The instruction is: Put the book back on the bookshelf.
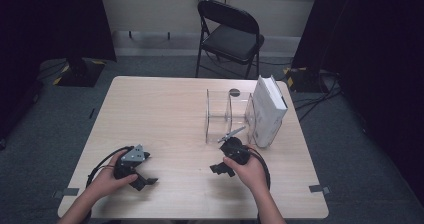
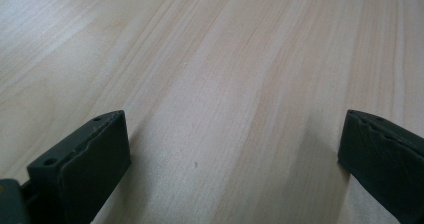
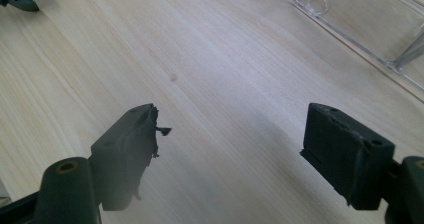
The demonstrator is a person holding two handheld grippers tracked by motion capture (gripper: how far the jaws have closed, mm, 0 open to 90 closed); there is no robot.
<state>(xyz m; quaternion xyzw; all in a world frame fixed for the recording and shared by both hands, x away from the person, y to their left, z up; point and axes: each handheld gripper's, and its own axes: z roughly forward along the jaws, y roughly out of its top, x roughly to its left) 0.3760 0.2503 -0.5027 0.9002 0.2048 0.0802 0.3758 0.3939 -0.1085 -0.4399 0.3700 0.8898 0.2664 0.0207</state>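
Right gripper [image 1: 218,169] beside upright, left-leaning book [image 1: 270,111]

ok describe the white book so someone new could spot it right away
Start at the wooden table and go to its far right corner, past the right gripper. The white book stands upright against the clear acrylic holder; it is the only solid white, opaque thing there.

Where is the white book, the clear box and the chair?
Book [image 1: 269,115]: high view, on its white cover.
Clear box [image 1: 219,115]: high view, on its left see-through wall.
Chair [image 1: 234,42]: high view, on its black seat.
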